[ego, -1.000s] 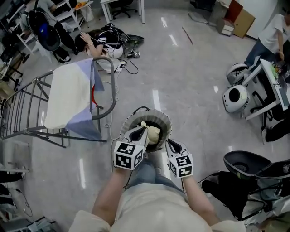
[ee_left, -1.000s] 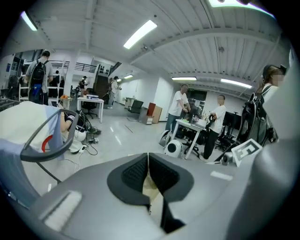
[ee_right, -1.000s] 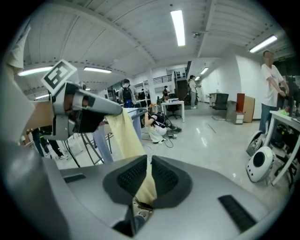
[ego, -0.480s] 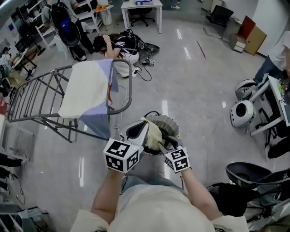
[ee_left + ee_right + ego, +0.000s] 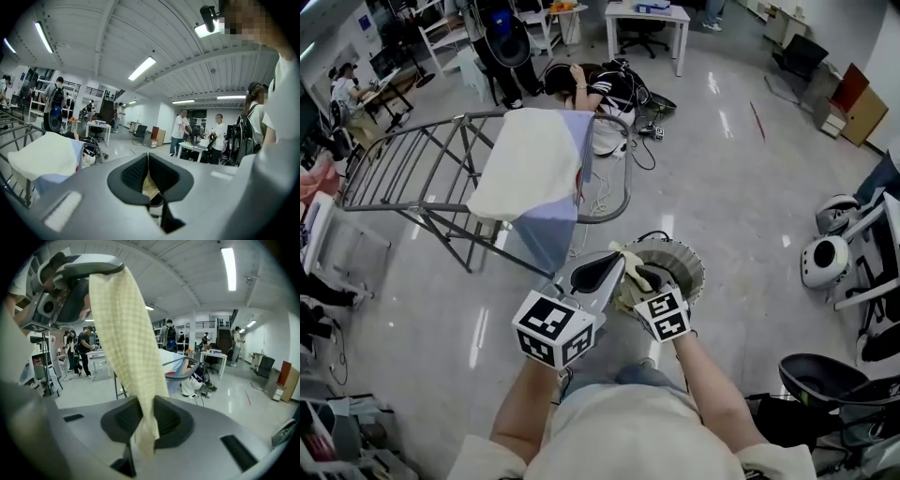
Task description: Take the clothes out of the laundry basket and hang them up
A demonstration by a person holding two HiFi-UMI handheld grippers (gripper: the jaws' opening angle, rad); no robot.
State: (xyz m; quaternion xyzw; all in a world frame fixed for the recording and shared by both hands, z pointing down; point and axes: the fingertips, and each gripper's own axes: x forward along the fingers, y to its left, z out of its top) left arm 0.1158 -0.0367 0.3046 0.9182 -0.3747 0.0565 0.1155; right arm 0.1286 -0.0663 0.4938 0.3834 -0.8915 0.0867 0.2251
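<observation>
The checked cloth (image 5: 126,333) is now lifted above the laundry basket (image 5: 686,259), clamped by the left gripper (image 5: 148,161). The right gripper (image 5: 145,409) has just been closing its jaws and pinches the cloth too. Hanging likely comes next.

yellow cloth (image 5: 124,348): checked open weave, matt. rack (image 5: 403,173): grey metal tube, dull. sheet (image 5: 530,159) on rack: smooth white and pale-blue fabric. floor (image 5: 722,178): glossy, mirrors lights. basket (image 5: 689,267): ribbed wall, plastic-looking. left gripper (image 5: 148,174): matt grey plastic shell, black ribbed pads (image 5: 133,176).

The laundry basket (image 5: 690,264) stands on the floor (image 5: 741,178) right of the drying rack (image 5: 394,173), a sheet (image 5: 530,159) lies over the rack, and a towel (image 5: 627,287) hangs above the basket.
</observation>
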